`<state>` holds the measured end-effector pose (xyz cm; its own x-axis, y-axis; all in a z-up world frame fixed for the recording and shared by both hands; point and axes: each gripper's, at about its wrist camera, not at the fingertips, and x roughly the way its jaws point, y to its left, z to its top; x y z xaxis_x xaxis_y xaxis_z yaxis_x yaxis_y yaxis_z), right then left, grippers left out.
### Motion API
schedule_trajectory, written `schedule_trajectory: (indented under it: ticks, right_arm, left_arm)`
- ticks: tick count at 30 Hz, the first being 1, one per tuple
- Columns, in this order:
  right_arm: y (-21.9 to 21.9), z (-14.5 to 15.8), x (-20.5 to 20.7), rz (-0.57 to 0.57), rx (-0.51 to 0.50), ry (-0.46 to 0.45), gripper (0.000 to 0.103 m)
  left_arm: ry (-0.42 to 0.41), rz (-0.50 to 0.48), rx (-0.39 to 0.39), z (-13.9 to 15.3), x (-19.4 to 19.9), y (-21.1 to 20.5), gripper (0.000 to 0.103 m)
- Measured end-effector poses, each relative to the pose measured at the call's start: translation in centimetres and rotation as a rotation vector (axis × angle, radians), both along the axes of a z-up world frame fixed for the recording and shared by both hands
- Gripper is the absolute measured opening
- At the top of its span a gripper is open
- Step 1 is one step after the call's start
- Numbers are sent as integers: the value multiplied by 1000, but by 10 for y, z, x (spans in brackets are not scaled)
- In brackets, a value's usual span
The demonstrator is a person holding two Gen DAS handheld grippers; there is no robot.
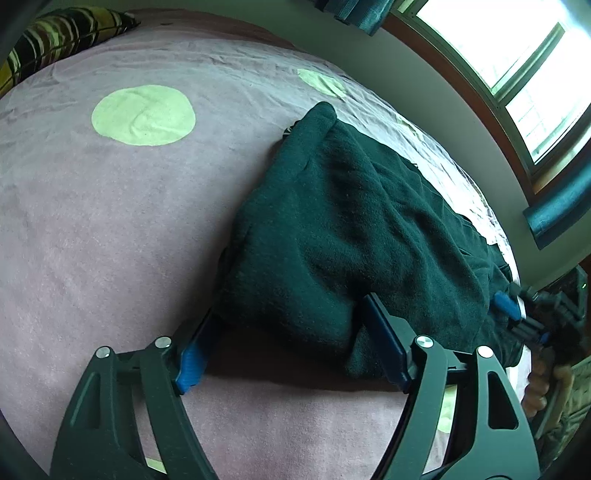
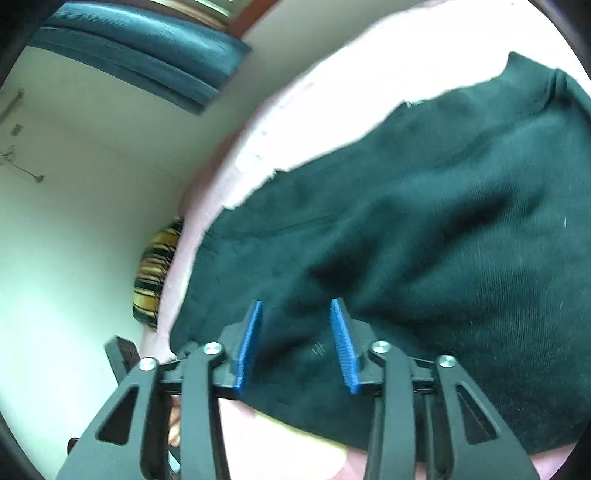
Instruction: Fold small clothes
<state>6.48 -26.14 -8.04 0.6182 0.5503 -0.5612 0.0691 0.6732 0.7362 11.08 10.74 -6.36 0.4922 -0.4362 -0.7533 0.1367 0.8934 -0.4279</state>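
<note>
1. A dark green fleece garment (image 1: 343,221) is lying on a pale pink bedspread with light green circles (image 1: 122,206). It is sitting toward the side of the bed nearest the white-framed window (image 1: 517,62).
2. The fabric is looking thick and napped, bunching into soft ridges and shallow hollows. One narrower end is reaching toward the far part of the bed.
3. From the right wrist view the same garment (image 2: 424,229) is showing a finer ribbed texture near the right edge, though the picture is blurring.
4. The left gripper (image 1: 291,332) is standing wide apart, its blue-padded fingers straddling the near corner of the cloth, with the left pad tucking under the garment's edge.
5. The right gripper (image 2: 295,343) is also parted, with fabric lying in the gap between its blue pads and neither pad pressing it.
6. A striped yellow-and-black pillow (image 1: 62,33) is resting at the far corner of the bed.
</note>
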Motion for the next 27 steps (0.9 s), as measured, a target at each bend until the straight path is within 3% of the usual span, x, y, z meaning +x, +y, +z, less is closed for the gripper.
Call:
schedule_trajectory:
  ticks: [3,6,8,12,16,22,27]
  right_arm:
    - [1,1,18,3,1,-33,54]
    - [-1,-26,46,28,-16,68,54]
    - [0,-40,56,32,-27,80,53]
    - [7,-10,54,31,-88,82,54]
    - [2,11,64,29,-36,13,57]
    - [-12,-12,125,26,30,101,57]
    - [-16,-27,142,14,52,173,54]
  left_arm:
    - [3,0,-4,0,-1,0,77]
    - [7,5,-30,0,0,4,77]
    - [18,6,-42,-1,1,6,77]
    - [0,-6,-42,2,-2,6,77]
    - [8,-2,-71,5,-4,10,77]
    - [3,2,-74,5,-6,13,77]
    - [20,10,-95,-2,-2,16,77]
